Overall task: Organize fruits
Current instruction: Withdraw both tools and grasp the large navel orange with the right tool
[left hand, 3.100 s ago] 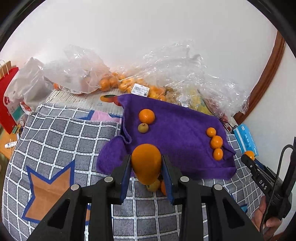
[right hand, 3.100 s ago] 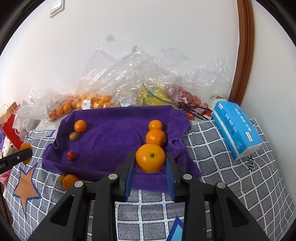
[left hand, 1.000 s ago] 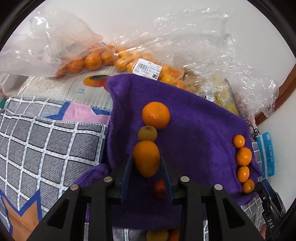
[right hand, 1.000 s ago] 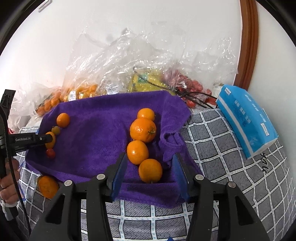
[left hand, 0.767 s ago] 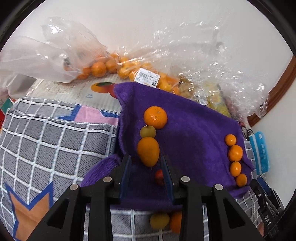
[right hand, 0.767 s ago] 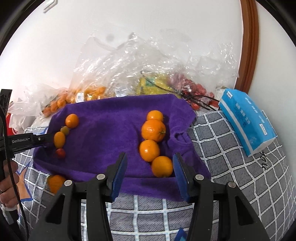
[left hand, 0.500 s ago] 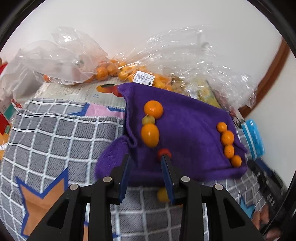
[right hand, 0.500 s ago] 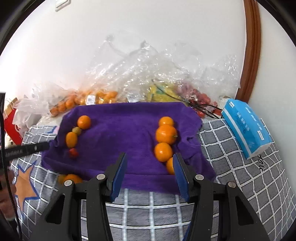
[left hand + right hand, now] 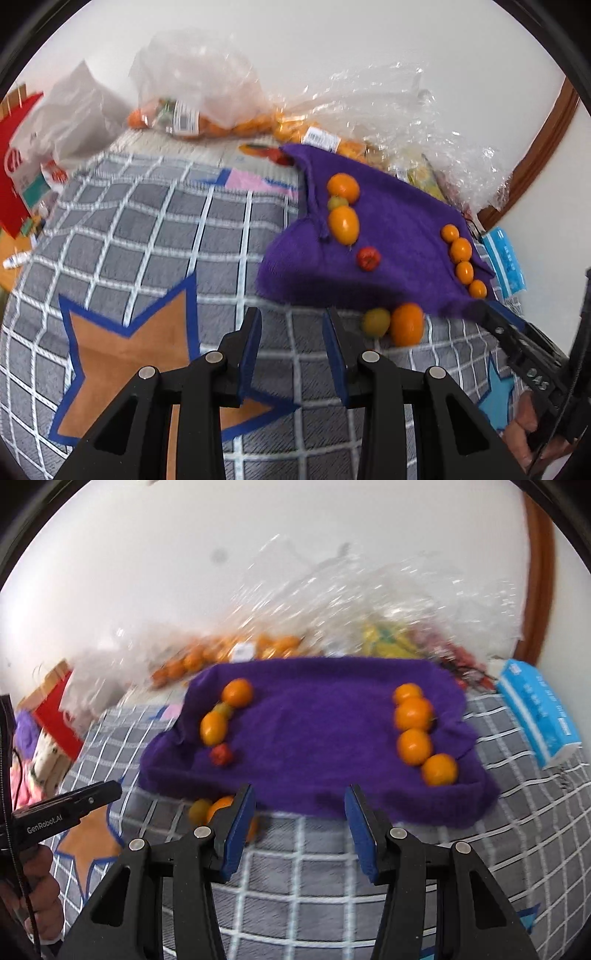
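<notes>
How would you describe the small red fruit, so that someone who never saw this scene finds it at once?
Find the purple towel on the checked cover. Along its left side runs a line of fruit; the small red fruit lies at the near end, just below the oval orange fruit. It is the only red piece on the towel.

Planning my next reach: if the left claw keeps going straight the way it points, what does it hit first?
Probably the checked blanket just short of the purple towel. The left claw is empty, and the two loose fruits, the green fruit and orange, sit off to its right. Depth is uncertain.
</notes>
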A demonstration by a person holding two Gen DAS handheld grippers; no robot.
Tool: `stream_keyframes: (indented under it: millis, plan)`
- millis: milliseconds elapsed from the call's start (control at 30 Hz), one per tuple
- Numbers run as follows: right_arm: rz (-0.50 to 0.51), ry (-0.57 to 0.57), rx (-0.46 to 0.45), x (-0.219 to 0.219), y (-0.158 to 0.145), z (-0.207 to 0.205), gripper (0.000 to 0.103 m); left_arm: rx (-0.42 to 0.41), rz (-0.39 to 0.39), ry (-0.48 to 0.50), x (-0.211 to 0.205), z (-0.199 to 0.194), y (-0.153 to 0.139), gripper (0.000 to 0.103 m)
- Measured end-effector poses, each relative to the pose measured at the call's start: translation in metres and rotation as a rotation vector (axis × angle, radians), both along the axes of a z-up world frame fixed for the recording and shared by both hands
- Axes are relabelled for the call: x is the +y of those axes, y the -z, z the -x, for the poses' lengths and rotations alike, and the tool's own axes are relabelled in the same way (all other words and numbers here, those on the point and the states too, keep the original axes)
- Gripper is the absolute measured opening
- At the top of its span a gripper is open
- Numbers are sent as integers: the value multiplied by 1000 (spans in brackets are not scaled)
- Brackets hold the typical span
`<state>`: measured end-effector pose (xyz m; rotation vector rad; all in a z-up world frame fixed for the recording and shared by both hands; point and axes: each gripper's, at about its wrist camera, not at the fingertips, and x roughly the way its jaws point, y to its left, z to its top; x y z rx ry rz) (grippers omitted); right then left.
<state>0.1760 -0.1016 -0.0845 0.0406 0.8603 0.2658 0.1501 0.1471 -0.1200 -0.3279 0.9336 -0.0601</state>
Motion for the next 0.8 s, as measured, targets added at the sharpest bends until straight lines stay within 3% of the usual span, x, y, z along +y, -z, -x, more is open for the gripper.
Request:
stream_keyframes:
  millis: [300, 600, 700, 800]
  plan:
    - [13, -83, 63, 46, 21, -5, 50, 16, 43, 5, 27, 16, 17, 35]
    - [64, -89, 108, 62, 44, -13, 50, 13, 63, 26, 37, 21, 22, 38]
    - [72, -82, 112, 62, 47, -15, 42, 15, 71, 30, 38, 21, 23, 39]
    - [65, -85, 113, 60, 47, -14, 42, 15, 73, 27, 39, 22, 23, 39]
